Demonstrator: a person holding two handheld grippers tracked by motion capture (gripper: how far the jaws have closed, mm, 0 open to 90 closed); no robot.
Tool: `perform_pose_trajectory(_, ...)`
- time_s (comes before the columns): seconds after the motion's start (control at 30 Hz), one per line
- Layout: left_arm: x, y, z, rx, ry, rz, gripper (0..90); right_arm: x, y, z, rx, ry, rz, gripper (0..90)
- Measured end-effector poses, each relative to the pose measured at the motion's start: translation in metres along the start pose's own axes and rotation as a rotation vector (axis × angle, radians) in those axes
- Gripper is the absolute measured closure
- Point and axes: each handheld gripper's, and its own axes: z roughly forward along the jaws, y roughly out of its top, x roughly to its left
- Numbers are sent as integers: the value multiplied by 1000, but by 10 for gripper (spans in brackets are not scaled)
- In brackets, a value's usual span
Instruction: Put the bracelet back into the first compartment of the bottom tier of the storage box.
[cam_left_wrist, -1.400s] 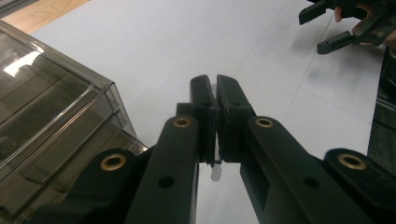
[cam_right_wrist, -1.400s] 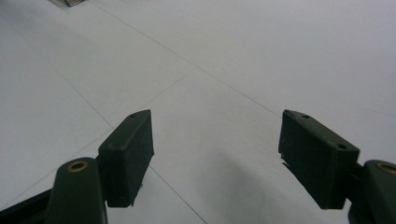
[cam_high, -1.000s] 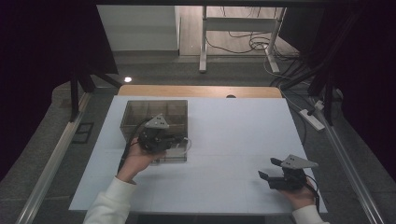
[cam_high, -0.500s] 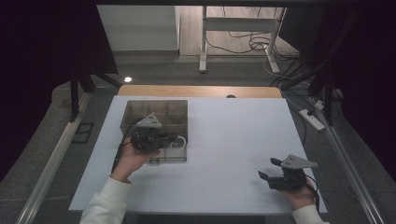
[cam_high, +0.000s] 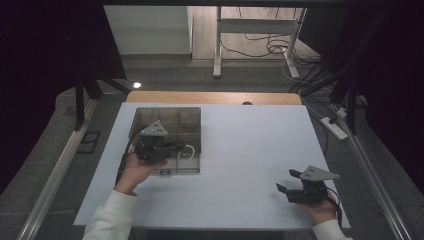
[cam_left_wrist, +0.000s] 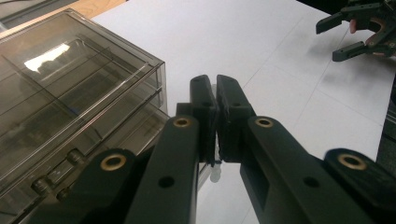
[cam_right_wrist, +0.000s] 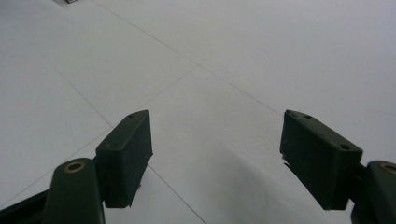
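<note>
A smoked clear compartment box (cam_high: 167, 127) lies on the left half of the white table (cam_high: 250, 145). My left gripper (cam_high: 176, 147) hovers over the box's front part and points right. Its jaws are shut on a thin white cord (cam_high: 187, 151) that curls out past the tips. In the left gripper view the black jaws (cam_left_wrist: 216, 84) press together beside the box (cam_left_wrist: 70, 93), with a bit of the white cord (cam_left_wrist: 215, 173) showing between them. My right gripper (cam_high: 286, 183) rests near the table's front right, open, with nothing between its pads (cam_right_wrist: 217, 135).
The box's hinges (cam_left_wrist: 70, 156) face my left gripper. Bare white table stretches between the two hands. The right gripper (cam_left_wrist: 355, 32) shows far off in the left gripper view. Beyond the table lie a wooden strip (cam_high: 215, 97), cables and a stand's legs on the floor.
My left gripper has shifted a little to the left and away over the box, carrying the white cord along. The right gripper has stayed still.
</note>
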Motion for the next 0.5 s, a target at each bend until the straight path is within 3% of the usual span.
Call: perform_pose_trajectory(0.5,6,-6,-10,-7,17,-15,864,0,0,0,5,-1,0,252)
